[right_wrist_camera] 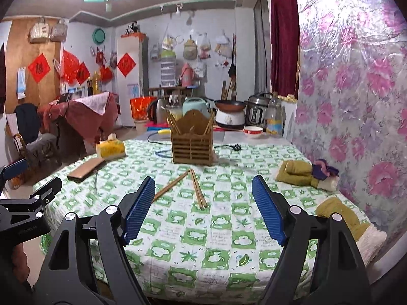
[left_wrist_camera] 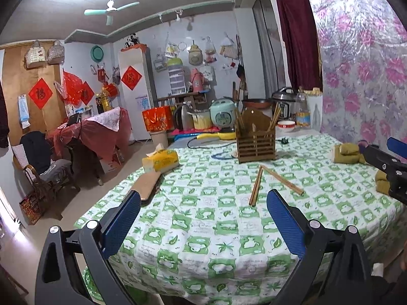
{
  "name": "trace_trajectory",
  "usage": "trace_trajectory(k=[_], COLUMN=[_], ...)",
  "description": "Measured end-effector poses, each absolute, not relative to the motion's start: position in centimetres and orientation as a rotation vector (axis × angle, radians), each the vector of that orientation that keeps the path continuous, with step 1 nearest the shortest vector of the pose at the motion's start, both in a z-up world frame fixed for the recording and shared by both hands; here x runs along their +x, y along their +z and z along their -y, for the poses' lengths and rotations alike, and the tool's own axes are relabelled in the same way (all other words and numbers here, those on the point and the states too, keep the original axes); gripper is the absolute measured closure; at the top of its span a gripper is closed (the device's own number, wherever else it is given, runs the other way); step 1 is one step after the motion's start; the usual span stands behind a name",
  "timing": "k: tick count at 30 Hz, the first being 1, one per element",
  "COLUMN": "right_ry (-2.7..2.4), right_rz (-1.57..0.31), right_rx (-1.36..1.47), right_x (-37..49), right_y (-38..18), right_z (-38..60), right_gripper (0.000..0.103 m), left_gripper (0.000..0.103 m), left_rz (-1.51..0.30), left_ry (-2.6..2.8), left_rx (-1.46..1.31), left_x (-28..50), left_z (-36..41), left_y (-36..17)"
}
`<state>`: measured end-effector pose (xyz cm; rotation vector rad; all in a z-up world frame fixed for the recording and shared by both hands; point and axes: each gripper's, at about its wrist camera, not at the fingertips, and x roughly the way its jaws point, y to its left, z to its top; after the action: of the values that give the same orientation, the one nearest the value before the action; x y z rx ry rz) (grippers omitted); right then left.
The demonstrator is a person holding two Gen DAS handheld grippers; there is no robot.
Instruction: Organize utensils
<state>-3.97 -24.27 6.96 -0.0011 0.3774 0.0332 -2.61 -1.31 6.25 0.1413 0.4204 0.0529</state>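
Left gripper [left_wrist_camera: 203, 212] hangs wide open over the green-checked table [left_wrist_camera: 229, 241], nothing between its pads. Loose chopsticks [left_wrist_camera: 257, 186] lie just ahead, wooden holder [left_wrist_camera: 255, 143] behind them, tissue pack [left_wrist_camera: 160, 161] off left.

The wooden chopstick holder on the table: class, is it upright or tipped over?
Upright. The wooden chopstick holder stands on its base on the checked tablecloth, chopsticks sticking up from it; two loose pairs lie flat before it.

Door sign [left_wrist_camera: 40, 93]: red diamond, character 福
Fridge sign [left_wrist_camera: 131, 77]: red diamond, character blurred
Tissue pack [left_wrist_camera: 161, 161]: print illegible
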Motion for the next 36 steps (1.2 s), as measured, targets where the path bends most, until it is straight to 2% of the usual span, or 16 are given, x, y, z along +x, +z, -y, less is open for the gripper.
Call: trace_trajectory(k=[36], right_ry=[-0.004], right_rz=[-0.604], right_rx=[0.03], right_x=[2.5], right_y=[-0.4], right_z=[26.0], right_gripper=[0.025], left_gripper=[0.006], left_rz=[-0.621], left_ry=[0.073], left_rx=[0.18], left_x=[3.7], left_z=[1.3], left_y=[-1.5])
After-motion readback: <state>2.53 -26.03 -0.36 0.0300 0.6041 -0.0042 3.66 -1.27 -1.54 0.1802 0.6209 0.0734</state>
